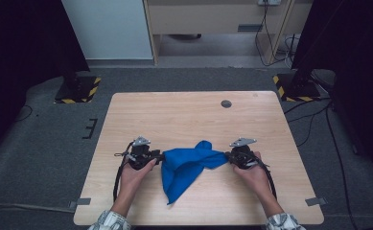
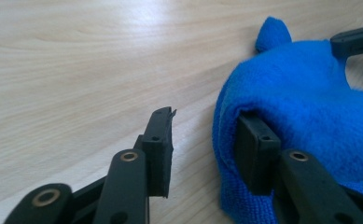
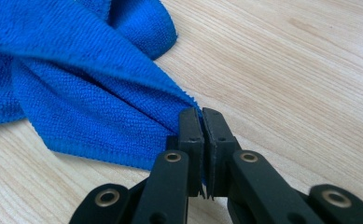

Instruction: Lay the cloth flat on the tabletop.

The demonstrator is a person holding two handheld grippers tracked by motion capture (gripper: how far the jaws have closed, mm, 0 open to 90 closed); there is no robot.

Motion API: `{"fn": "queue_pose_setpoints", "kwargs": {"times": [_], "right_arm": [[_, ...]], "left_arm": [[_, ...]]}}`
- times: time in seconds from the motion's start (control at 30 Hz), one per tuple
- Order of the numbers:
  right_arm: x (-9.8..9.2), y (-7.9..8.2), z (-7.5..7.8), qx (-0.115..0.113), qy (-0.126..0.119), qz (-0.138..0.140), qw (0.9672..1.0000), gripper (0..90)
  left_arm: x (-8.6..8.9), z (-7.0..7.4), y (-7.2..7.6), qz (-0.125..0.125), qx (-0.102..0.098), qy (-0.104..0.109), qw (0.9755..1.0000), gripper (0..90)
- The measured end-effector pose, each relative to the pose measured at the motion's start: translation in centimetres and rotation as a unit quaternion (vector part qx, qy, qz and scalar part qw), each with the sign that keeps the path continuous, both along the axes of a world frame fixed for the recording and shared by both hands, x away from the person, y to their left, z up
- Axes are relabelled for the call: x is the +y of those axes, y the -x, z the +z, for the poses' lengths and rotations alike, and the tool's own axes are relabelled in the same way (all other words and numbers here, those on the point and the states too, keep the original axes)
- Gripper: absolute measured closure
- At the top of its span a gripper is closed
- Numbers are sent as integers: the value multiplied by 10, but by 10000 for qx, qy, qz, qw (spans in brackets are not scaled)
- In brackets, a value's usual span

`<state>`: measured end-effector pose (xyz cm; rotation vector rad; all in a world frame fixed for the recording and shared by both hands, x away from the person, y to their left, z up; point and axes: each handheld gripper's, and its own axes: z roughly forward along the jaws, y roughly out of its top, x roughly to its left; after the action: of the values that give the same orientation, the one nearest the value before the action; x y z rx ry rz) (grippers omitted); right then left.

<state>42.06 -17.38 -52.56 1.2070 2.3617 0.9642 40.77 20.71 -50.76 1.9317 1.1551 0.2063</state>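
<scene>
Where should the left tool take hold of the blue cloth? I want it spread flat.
Take the blue cloth at its folded edge beside the left tool, coming in level from the person's left. One jaw is already tucked under that fold; the right tool pinches the opposite corner.

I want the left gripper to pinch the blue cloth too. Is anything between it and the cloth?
Nothing visible. The left gripper is open at the blue cloth's edge, one jaw already against a fold, bare table under the other. The right gripper pinches the opposite corner.
</scene>
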Motion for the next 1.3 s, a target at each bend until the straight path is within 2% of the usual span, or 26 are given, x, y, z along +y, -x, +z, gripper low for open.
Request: {"fn": "queue_pose_setpoints", "kwargs": {"times": [0.07,0.3,0.43,0.53,0.6,0.73,0.93,1.0,1.07,1.13,1.27,1.3], "right_arm": [[0,0,0,-6,-3,3,10000,875],[0,-1,-1,-22,-40,11,10000,875],[0,-1,-1,-21,-62,-1,10000,875],[0,-1,-1,-20,-55,-17,10000,875],[-1,-1,-1,-11,-45,-11,10000,875],[-1,-1,-1,-23,-40,-8,10000,874],[-1,-1,-1,-48,-32,-23,10000,873],[-1,-1,-1,-51,-34,-20,10000,873],[-1,-1,-1,-52,-34,-24,10000,872],[-1,-1,-1,-55,-30,-22,10000,871],[0,-1,-1,-50,-31,-33,10000,870],[0,-1,-1,-49,-28,-35,10000,869]], "left_arm": [[5,1,-1,77,5,62,10000,593],[10,-1,-2,141,21,-58,9999,625],[19,-2,-3,274,73,4,9996,644],[23,0,-2,360,-24,-21,9993,687],[28,1,-2,419,-17,62,9991,693],[27,2,-1,406,-60,81,9991,698],[16,16,9,260,-330,102,9991,694],[10,22,17,158,-467,153,9987,693],[9,23,20,88,-500,123,9986,683],[2,26,28,-30,-618,121,9980,669],[-7,28,33,-180,-713,151,9972,613],[-10,29,34,-182,-749,163,9969,529]]}}
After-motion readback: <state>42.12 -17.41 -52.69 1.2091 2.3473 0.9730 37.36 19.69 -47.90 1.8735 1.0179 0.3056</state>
